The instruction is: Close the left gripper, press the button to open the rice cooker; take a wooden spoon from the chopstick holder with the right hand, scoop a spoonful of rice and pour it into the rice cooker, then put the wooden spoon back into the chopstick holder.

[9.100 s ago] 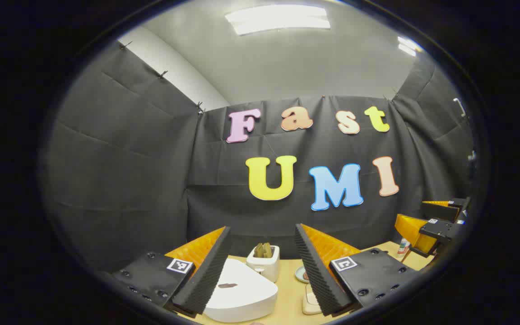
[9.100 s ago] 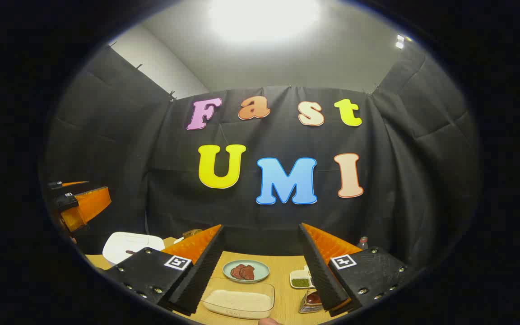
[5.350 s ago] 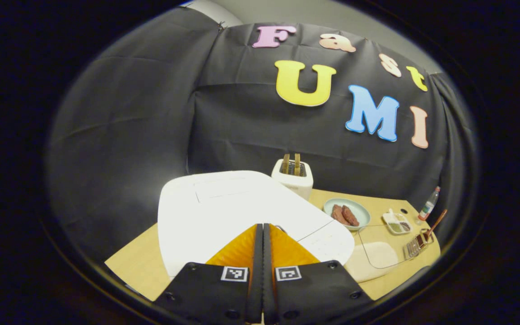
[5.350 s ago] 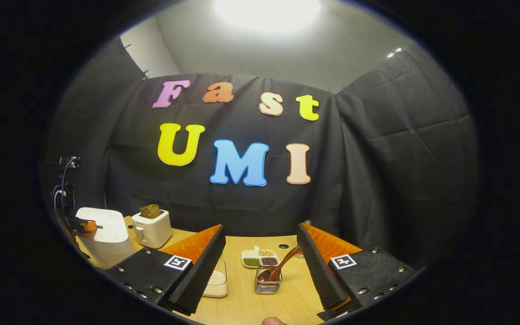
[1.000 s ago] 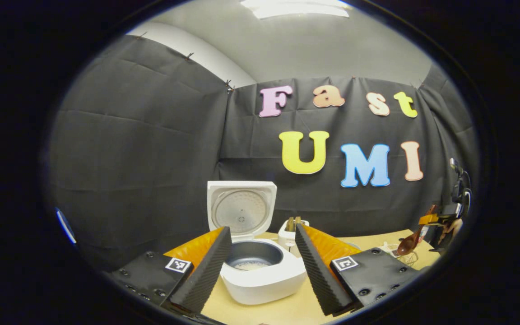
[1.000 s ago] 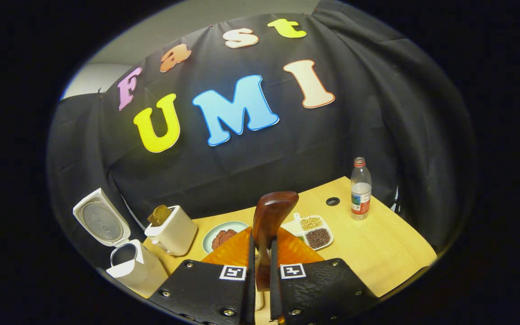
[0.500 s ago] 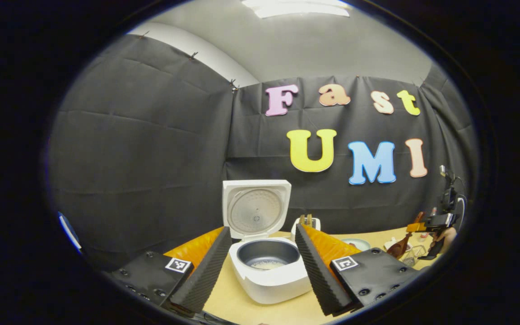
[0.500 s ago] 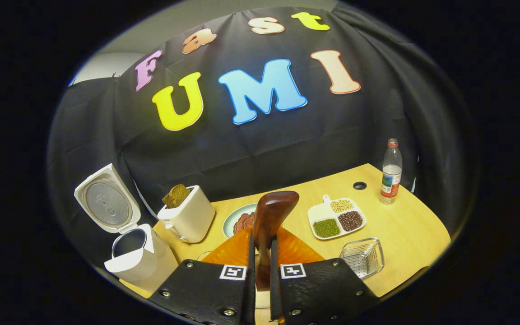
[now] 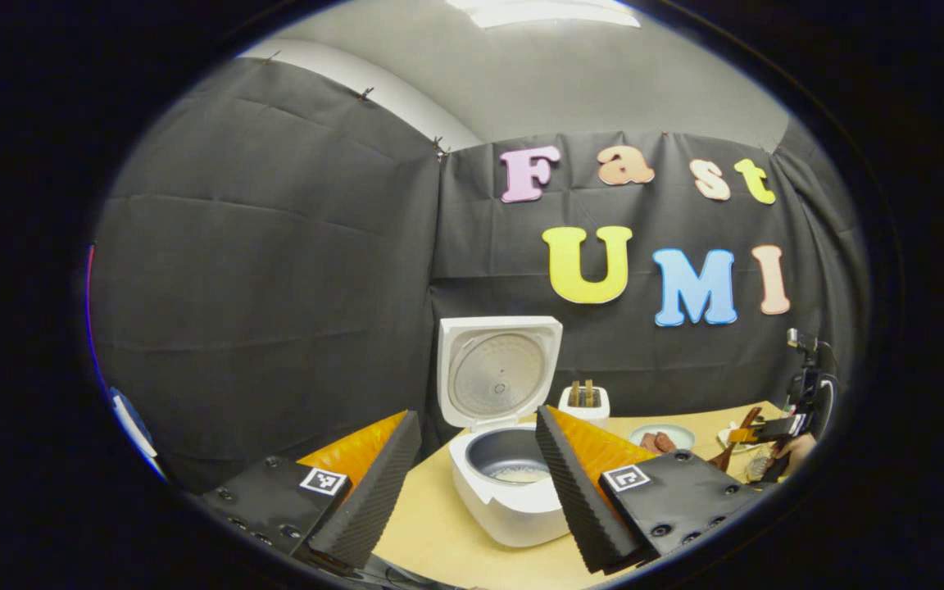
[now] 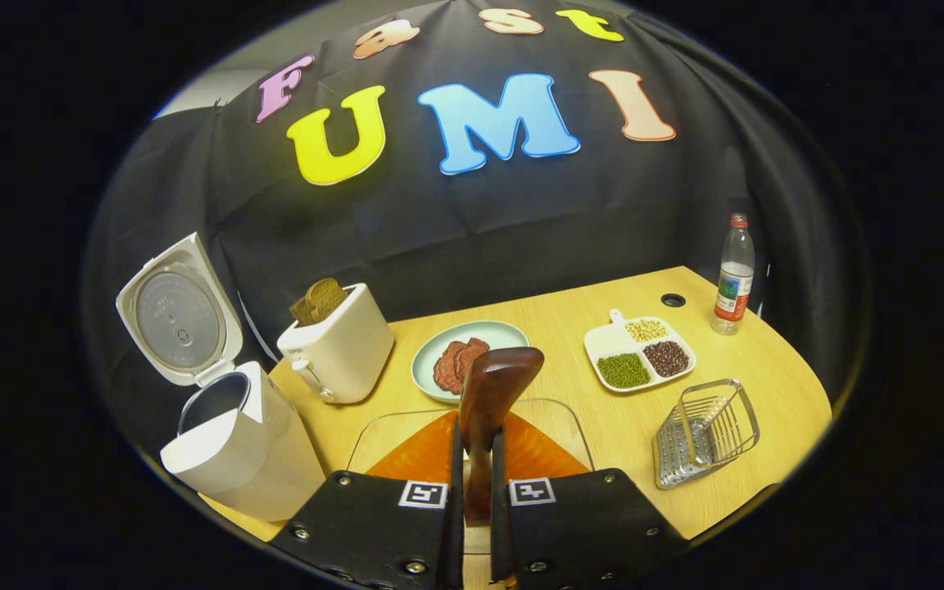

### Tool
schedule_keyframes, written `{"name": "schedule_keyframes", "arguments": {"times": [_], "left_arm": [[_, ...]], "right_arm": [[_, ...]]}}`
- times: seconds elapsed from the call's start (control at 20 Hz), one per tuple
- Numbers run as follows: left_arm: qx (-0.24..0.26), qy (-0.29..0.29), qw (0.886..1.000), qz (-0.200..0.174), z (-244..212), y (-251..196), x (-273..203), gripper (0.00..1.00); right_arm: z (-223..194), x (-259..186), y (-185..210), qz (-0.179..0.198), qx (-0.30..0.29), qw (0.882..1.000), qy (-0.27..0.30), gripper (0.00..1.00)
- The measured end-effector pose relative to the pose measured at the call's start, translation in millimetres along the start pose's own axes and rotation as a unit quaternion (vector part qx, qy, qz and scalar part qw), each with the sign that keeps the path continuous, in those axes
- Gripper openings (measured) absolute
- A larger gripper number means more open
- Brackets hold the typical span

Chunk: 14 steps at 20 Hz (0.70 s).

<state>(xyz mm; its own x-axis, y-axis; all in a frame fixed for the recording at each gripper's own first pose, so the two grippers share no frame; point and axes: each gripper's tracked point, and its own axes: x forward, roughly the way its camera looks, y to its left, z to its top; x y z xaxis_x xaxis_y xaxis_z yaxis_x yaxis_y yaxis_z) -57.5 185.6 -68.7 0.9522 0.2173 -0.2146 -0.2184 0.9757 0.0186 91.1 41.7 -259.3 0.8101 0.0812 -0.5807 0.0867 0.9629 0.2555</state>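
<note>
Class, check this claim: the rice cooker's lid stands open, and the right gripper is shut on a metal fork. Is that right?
Not quite. The right gripper view shows the right gripper shut on a wooden spoon, not a metal fork. The rice cooker lid does stand open.

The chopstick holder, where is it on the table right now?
In the right gripper view the chopstick holder stands empty near the table's right edge, just in front of the divided bean dish and right of the clear rice container.
</note>
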Motion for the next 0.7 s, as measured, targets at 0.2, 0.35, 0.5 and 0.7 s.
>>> {"name": "schedule_keyframes", "arguments": {"times": [0.2, 0.35, 0.5, 0.7], "left_arm": [[-0.004, 0.007, 1.000, 0.000, -6.2, 8.1, 3.3, 0.98], [-0.008, 0.012, 1.000, -0.002, -11.4, 12.5, 7.4, 0.99], [-0.012, 0.014, 1.000, -0.007, -13.0, 11.7, 11.9, 0.98], [-0.010, 0.011, 1.000, -0.013, -12.0, 12.5, 11.4, 0.98]], "right_arm": [[-19.1, 7.8, 11.4, -0.008, -0.004, 1.000, 0.013, 0.13], [-22.1, 10.2, 27.7, -0.002, -0.021, 1.000, 0.010, 0.13], [-28.8, 9.3, 51.6, 0.025, -0.013, 0.999, 0.022, 0.13], [-33.8, 6.3, 64.7, 0.046, 0.040, 0.997, 0.039, 0.13]]}}
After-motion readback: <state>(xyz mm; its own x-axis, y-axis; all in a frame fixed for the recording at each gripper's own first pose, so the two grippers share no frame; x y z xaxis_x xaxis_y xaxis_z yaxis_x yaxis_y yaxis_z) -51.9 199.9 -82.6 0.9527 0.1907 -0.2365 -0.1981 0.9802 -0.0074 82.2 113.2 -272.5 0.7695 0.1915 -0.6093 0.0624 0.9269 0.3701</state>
